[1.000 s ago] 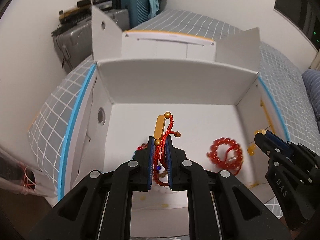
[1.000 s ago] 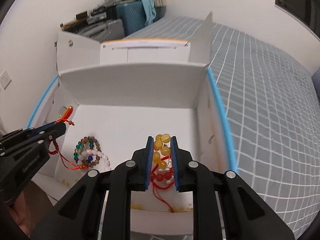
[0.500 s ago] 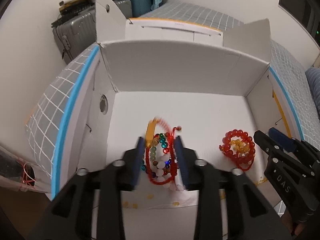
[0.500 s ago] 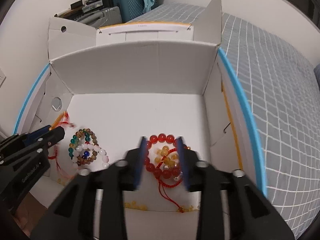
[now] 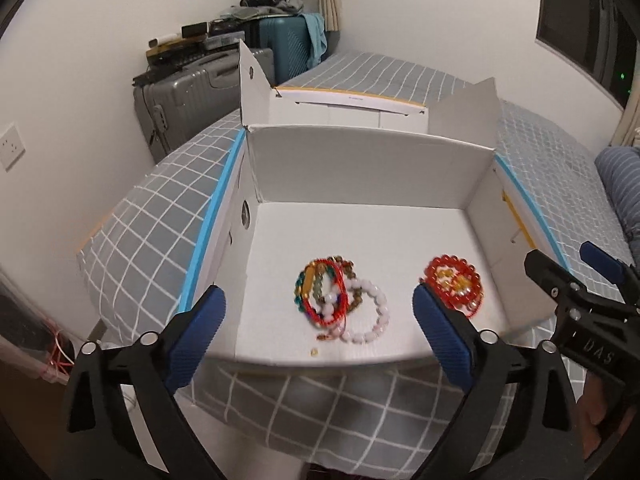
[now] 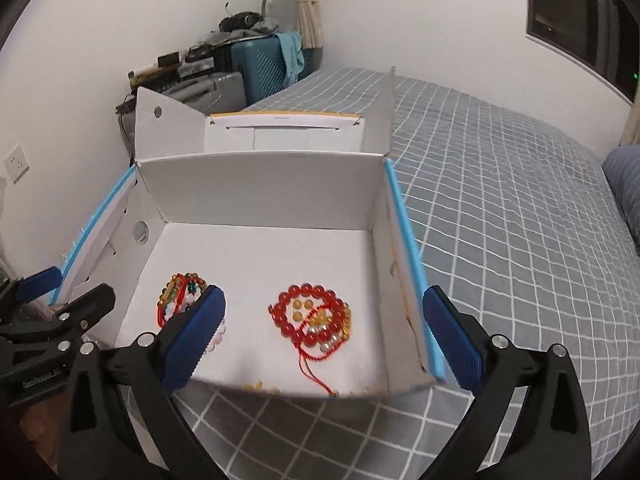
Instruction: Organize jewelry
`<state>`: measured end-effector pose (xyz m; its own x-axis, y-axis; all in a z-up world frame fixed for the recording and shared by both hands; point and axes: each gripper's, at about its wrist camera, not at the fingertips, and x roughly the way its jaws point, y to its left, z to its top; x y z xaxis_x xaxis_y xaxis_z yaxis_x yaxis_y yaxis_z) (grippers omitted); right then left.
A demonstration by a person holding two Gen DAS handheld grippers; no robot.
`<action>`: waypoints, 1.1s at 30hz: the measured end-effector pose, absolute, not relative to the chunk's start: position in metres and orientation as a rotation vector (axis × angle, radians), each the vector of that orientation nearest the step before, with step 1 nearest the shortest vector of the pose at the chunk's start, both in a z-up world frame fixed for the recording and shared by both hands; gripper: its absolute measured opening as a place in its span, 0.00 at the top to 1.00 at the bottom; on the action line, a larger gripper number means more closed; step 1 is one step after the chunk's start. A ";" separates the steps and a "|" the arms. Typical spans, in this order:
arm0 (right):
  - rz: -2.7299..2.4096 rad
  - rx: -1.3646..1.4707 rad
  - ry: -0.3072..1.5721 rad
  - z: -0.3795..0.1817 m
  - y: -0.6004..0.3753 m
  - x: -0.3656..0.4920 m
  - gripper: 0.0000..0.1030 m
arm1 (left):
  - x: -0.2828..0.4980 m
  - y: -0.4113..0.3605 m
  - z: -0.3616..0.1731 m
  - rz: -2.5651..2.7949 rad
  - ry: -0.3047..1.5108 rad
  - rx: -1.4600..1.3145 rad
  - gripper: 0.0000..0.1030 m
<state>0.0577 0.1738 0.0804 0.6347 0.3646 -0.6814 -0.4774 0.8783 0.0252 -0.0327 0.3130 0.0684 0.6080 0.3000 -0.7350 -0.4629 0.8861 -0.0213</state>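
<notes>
An open white cardboard box (image 5: 360, 168) (image 6: 260, 184) lies on the bed. On its floor at the left is a heap of bracelets (image 5: 336, 300) (image 6: 180, 300): red cord, green and brown beads, pale pink beads. At the right lies a red bead bracelet with amber beads and red cord (image 5: 454, 284) (image 6: 316, 320). My left gripper (image 5: 318, 300) (image 6: 80, 284) hovers above the box's near edge, its jaws opening wide with nothing between them. My right gripper (image 6: 324, 300) (image 5: 564, 254) hovers likewise over the red bracelet, jaws opening, holding nothing.
The box's lid flaps (image 5: 256, 88) stand up behind it. A grey checked bed cover (image 6: 500, 220) stretches to the right, with a striped pillow (image 6: 624, 184) at the far edge. Suitcases (image 5: 192, 96) piled with clutter stand against the wall. Small amber beads (image 6: 256, 386) lie along the box's near edge.
Both grippers went from shut on bracelets to wide open and drew back and up from the box. The red cord bracelet and the amber and red beads now lie on the box floor.
</notes>
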 end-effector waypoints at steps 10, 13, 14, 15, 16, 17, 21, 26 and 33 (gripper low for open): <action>0.481 -0.135 0.740 0.071 0.146 0.025 0.08 | -0.071 0.293 0.066 0.430 0.751 -0.231 0.06; 0.486 -0.132 0.739 0.069 0.143 0.020 0.08 | -0.072 0.291 0.062 0.428 0.758 -0.230 0.06; 0.486 -0.132 0.736 0.069 0.143 0.018 0.08 | -0.073 0.290 0.061 0.431 0.761 -0.224 0.06; 0.482 -0.133 0.732 0.069 0.143 0.017 0.08 | -0.073 0.289 0.060 0.432 0.761 -0.219 0.06; 0.483 -0.137 0.733 0.069 0.143 0.017 0.08 | -0.074 0.288 0.059 0.432 0.762 -0.213 0.06; 0.483 -0.138 0.733 0.069 0.143 0.016 0.08 | -0.074 0.287 0.059 0.433 0.763 -0.210 0.06; 0.484 -0.138 0.736 0.069 0.144 0.017 0.07 | -0.075 0.288 0.060 0.434 0.754 -0.210 0.06; 0.484 -0.144 0.741 0.068 0.147 0.017 0.08 | -0.077 0.289 0.062 0.436 0.741 -0.216 0.06; 0.480 -0.147 0.748 0.067 0.148 0.018 0.08 | -0.077 0.290 0.064 0.436 0.719 -0.211 0.06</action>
<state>0.0179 0.1477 0.0666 0.6314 0.3660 -0.6836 -0.4688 0.8824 0.0395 -0.0772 0.2900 0.0640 0.6684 0.3123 -0.6751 -0.4544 0.8900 -0.0383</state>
